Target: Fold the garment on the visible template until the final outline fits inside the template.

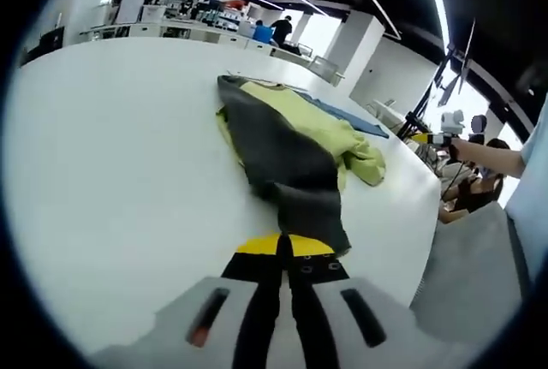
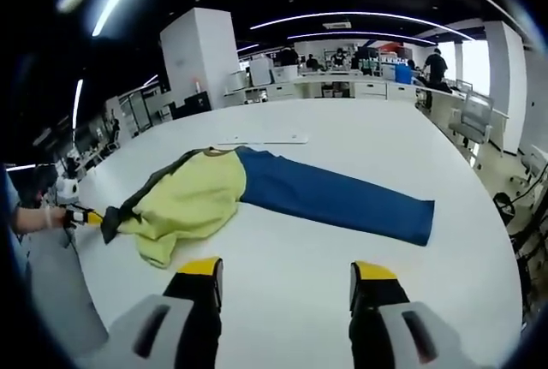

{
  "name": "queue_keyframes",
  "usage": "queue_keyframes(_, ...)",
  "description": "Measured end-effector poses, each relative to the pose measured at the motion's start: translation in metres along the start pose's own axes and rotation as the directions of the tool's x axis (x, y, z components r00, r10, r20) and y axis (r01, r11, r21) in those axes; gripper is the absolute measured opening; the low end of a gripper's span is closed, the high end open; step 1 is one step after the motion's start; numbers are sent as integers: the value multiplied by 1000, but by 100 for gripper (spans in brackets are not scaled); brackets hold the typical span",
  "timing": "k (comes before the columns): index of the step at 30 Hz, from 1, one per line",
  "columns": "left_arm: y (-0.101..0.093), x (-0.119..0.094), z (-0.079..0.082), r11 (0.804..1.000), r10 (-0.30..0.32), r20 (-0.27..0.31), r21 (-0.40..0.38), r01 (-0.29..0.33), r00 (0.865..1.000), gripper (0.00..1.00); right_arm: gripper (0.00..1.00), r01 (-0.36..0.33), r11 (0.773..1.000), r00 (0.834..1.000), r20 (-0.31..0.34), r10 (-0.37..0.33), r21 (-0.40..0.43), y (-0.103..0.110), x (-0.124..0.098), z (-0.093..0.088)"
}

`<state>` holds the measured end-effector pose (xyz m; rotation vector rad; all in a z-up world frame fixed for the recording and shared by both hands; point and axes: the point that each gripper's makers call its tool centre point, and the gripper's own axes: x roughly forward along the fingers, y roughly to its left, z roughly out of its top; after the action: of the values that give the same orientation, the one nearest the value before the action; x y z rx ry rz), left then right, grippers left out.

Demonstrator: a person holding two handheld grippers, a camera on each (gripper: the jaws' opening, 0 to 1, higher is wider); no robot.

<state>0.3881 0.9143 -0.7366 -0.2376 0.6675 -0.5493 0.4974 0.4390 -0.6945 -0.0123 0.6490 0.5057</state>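
Two grippers are in play: my left gripper (image 1: pixel 285 253) is clenched on the dark edge of the garment (image 1: pixel 295 142), lifting that part off the white table (image 1: pixel 111 181), while my right gripper (image 2: pixel 286 279) hangs released and empty over the table on the near side of the garment (image 2: pixel 193 202). The garment lies bunched, yellow over dark, across one end of the blue template (image 2: pixel 342 198). My concern is that a pull from one pinched edge drags the heap off the template or slips free, though I cannot judge the depth of the bite.

Garment (image 2: pixel 193 202) soft matt cloth; table (image 2: pixel 342 138) smooth, glossy white.
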Motion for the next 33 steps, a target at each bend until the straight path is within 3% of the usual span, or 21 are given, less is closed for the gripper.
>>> queue_keyframes(2, 6, -5, 4, 999, 10, -1, -38, -10, 1000, 0, 58, -1, 1000, 1000, -7, 1, -1, 2, 2, 1)
queue_keyframes(8, 33, -21, 16, 998, 53, 20, -28, -53, 998, 0, 57, -4, 1000, 1000, 10, 4, -7, 10, 3, 10)
queue_keyframes(12, 52, -27, 21, 997, 81, 2, -3, -81, 997, 0, 55, -4, 1000, 1000, 10, 4, -25, 13, 3, 13)
queue_keyframes(21, 95, -33, 31, 991, 123, -57, 52, -120, 991, 0, 67, -4, 999, 1000, 18, 5, -41, 18, -1, 20)
queue_keyframes(27, 117, -35, 42, 988, 147, -65, 57, -144, 987, 0, 70, 9, 999, 1000, 9, -9, -38, 21, 2, 16)
queue_keyframes(33, 155, -36, 52, 986, 162, -67, 52, -159, 984, 0, 69, 6, 999, 1000, -20, -7, -48, 28, 5, 9)
